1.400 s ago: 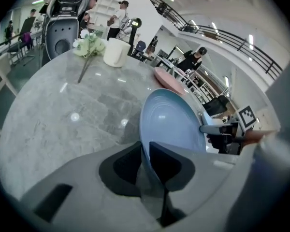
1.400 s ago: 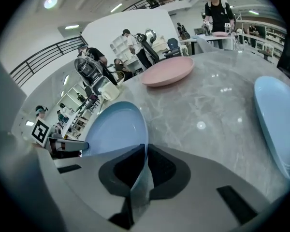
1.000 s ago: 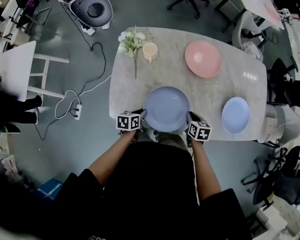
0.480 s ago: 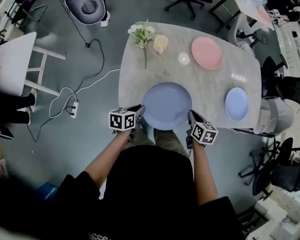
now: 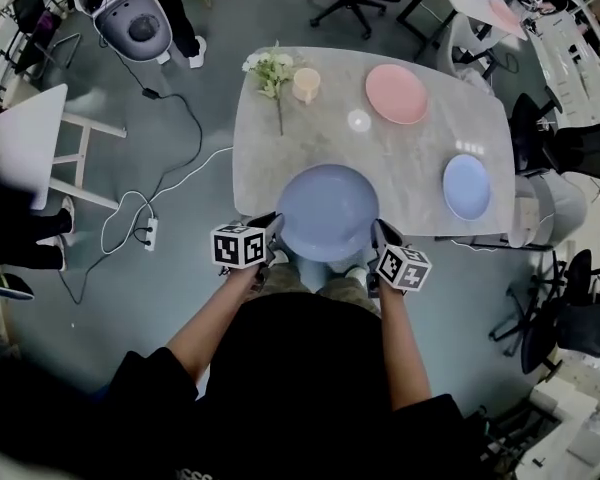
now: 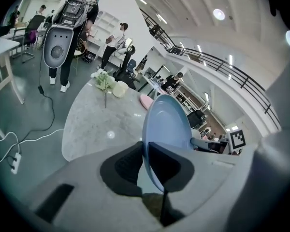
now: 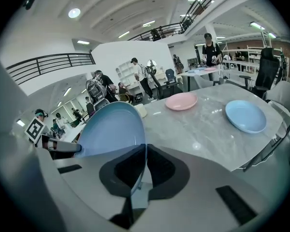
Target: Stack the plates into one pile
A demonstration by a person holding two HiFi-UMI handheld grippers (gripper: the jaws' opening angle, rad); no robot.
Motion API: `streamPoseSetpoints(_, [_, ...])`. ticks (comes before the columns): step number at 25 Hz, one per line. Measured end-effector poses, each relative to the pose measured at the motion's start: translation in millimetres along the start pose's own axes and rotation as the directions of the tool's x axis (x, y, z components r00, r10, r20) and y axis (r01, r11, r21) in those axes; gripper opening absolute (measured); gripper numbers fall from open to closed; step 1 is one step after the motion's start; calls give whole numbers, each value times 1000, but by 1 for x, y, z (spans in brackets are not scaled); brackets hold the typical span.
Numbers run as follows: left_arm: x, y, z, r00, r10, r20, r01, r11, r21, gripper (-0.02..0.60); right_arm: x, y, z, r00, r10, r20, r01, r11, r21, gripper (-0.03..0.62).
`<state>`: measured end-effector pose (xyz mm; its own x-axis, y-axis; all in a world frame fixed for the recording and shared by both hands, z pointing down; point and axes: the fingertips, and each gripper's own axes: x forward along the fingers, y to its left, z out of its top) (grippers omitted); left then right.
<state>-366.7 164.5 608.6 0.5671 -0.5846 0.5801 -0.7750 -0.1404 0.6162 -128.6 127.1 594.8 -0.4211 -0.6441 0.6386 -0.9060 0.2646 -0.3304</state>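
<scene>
At table edge, 6 o'clock | large plate: round, pale blue, glossy, shallow raised rim | left gripper clamped on its 9 o'clock rim | right gripper clamped at 3 o'clock

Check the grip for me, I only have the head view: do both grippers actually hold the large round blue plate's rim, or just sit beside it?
Observer: Left gripper view: the left gripper pinches the rim of the large round blue plate between its jaws.
Operator: Right?
Observer: Same. The right gripper is shut on the opposite rim.
Operator: Plate off the table?
Observer: Looks so: in the right gripper view its far rim stands above the grey marble tabletop, no contact visible.
</scene>
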Motion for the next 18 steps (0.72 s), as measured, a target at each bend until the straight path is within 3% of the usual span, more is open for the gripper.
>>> streamPoseSetpoints(7, [28, -36, -7, 999, -4, -42, 7, 998, 61, 51, -26, -40, -2, 997, -40, 60, 39, 999, 12, 21])
streamPoseSetpoints(18, [108, -153, -37, 994, -18, -104, 31, 992, 122, 51, -100, -170, -1, 991, -89, 102, 76, 989, 126, 20])
